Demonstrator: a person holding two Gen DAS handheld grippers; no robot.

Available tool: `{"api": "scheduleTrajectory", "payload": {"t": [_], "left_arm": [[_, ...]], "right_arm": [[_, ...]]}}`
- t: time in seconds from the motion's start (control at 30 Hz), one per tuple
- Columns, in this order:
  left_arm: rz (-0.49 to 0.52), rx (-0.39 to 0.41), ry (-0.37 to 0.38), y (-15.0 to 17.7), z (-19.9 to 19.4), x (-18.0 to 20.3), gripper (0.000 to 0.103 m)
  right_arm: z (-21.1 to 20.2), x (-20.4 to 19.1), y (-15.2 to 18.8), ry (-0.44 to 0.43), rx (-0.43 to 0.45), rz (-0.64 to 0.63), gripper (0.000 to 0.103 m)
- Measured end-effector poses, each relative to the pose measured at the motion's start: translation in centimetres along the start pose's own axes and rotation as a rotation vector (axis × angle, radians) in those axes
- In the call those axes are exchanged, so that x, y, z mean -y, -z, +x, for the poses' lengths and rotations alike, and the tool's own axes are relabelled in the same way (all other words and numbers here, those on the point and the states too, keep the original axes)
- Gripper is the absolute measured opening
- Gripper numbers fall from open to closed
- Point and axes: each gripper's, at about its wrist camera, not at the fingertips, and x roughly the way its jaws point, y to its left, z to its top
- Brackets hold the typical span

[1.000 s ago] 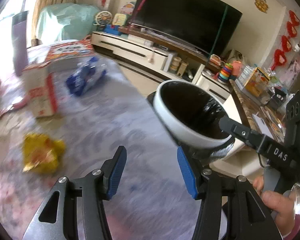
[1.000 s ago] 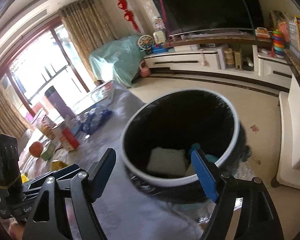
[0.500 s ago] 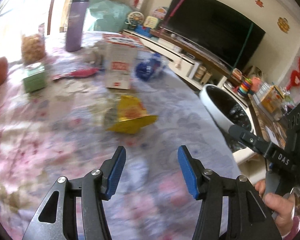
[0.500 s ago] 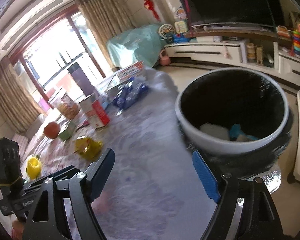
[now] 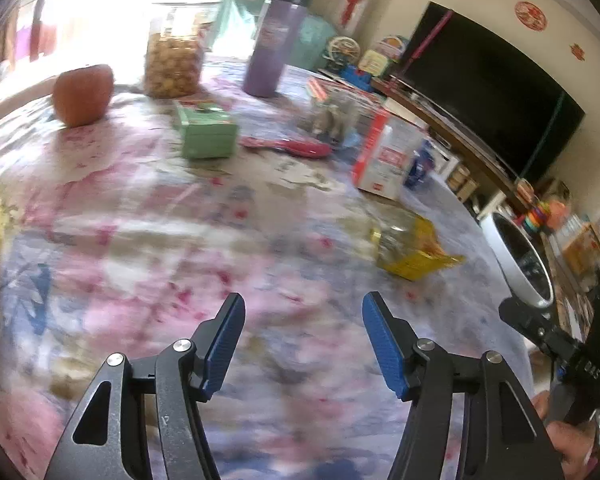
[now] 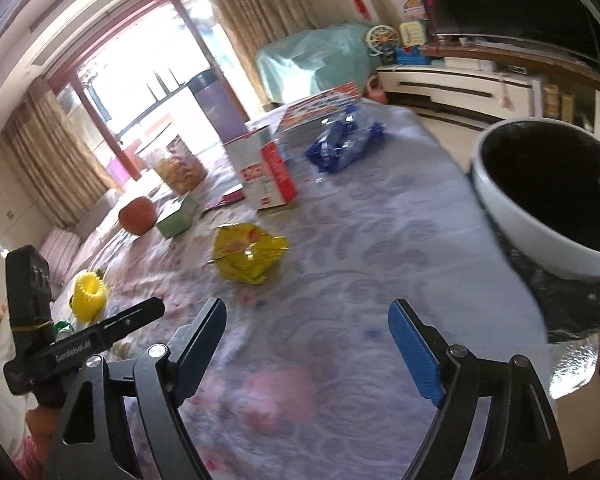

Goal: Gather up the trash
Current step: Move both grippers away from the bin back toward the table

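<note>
On tabletop (image 6: 380, 240) ahead of you: yellow wrapper (image 6: 249, 255), carton (image 6: 262, 172), blue bag (image 6: 342, 144); bin (image 6: 548, 204) at right edge. Both jaws apart, just widened, nothing between.

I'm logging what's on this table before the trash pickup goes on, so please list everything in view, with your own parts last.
Wrapper: one, yellow, crumpled, mid-table.
Plastic pack: one, blue, far table edge.
Carton: one, white and red, upright.
Small box: one, green, near the apple.
Apple: one, red, far left.
Jar: one, clear, snacks inside.
Bottle: one, purple, upright.
Ring toy: one, yellow.
Bin: one, white, black liner, beside the table.
Left gripper: open, empty.
Right gripper: open, empty.
</note>
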Motion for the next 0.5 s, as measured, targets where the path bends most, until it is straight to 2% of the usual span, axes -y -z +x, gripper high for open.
{"api": "scheduleTrajectory", "payload": {"t": [0.2,0.5], "left_arm": [[-0.031,0.004,-0.035,-1.2,0.4,-1.8,0.065],[-0.031,0.008,-0.078,-4.3,3.9,-3.0,0.069]], "right_arm": [[2.0,-1.8,-0.4,-0.024,-0.026,-0.025,0.085],[4.7,-3.5,-1.2,-0.042,-0.048,-0.055,0.085]]}}
